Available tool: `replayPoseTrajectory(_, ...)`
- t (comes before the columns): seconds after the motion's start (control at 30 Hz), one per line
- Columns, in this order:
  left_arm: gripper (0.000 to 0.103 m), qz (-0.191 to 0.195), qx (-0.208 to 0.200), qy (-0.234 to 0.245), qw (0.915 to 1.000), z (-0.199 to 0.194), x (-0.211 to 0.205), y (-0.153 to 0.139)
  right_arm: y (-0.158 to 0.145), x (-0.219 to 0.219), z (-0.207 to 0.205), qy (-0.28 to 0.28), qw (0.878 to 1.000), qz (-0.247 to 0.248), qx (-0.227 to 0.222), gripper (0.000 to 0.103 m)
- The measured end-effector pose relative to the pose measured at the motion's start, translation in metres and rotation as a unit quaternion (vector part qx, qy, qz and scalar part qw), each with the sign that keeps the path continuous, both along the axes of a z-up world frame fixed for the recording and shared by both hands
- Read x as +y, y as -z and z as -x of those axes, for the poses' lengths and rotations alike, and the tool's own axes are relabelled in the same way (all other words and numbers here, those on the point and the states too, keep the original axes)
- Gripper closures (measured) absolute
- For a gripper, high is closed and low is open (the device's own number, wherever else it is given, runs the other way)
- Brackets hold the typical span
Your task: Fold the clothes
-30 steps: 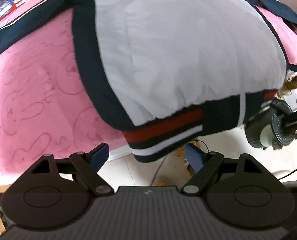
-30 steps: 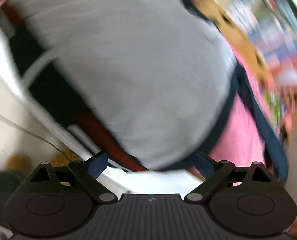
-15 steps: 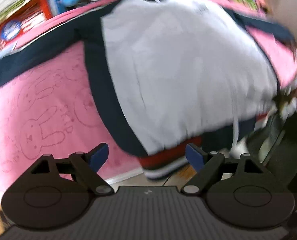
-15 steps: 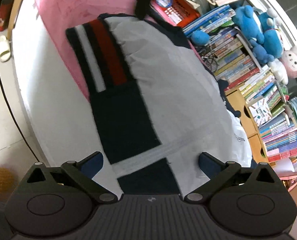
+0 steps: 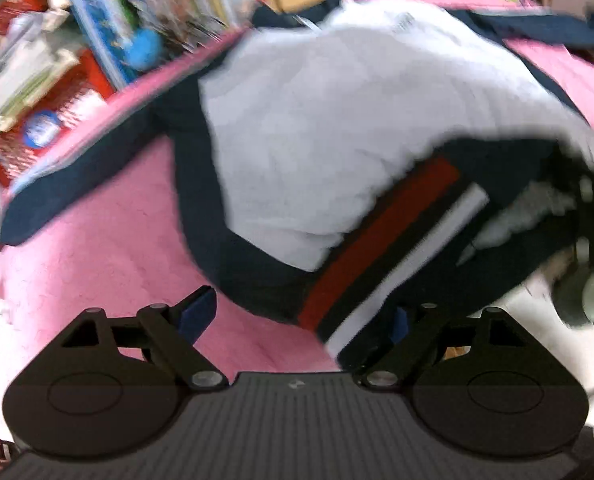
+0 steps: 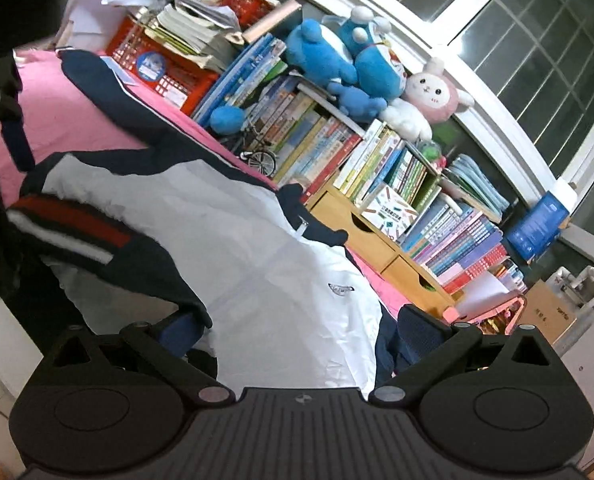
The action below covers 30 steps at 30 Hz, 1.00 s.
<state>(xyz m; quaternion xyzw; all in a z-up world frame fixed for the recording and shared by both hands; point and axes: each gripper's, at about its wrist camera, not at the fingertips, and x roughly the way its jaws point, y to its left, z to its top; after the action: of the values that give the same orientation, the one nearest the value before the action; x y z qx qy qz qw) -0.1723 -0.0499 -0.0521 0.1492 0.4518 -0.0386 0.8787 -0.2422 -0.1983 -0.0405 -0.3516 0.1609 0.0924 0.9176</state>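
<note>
A white jacket with navy trim lies spread on a pink blanket. Its navy hem band, striped red and white, is turned up and slants across the body. My left gripper is open, and the band's lower end lies between its fingers, close to the right one. In the right wrist view the same jacket shows its chest logo, and the hem band lies folded over at the left. My right gripper is open low over the white fabric. A navy sleeve stretches away to the far left.
Behind the bed stands a shelf of books with blue plush toys and a pink one on top. A red basket, wooden drawers and a small model bicycle sit along the bed's far edge. Pale floor shows at the right.
The striped hem, which hung over the bed's edge, is now turned up onto the jacket. The left gripper moved in close to it. The right view swung up toward the bookshelf.
</note>
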Motion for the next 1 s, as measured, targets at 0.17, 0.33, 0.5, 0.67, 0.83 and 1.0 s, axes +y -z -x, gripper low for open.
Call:
replayPoseTrajectory(0.17,0.018,0.007,-0.065,-0.078,0.9948,-0.004,0.033,-0.035,0.044,0.0,0.015,-0.013,0.997,0.052,0.055,0.0)
replayPoseTrajectory(0.33,0.017,0.017,-0.055,-0.103,0.993,-0.001,0.059,-0.044,0.067,-0.043,-0.003,0.107,0.986,0.073,0.108,0.0)
replayPoseTrajectory(0.5,0.017,0.05,0.005,-0.068,0.9964,0.02,0.063,-0.037,0.006,-0.116,-0.017,0.175,0.984,0.029,0.021,0.001)
replayPoseTrajectory(0.67,0.017,0.097,0.09,-0.02,0.991,0.031,0.037,-0.007,-0.014,-0.156,-0.005,0.141,0.984,0.104,-0.043,0.0)
replayPoseTrajectory(0.83,0.017,0.131,0.166,0.013,0.9773,0.023,0.033,0.003,0.029,-0.183,-0.021,0.144,0.969,0.116,0.163,0.0)
replayPoseTrajectory(1.0,0.017,0.187,0.235,0.034,0.9531,0.018,0.042,0.002,0.025,-0.185,-0.037,0.118,0.947,0.033,0.298,0.0)
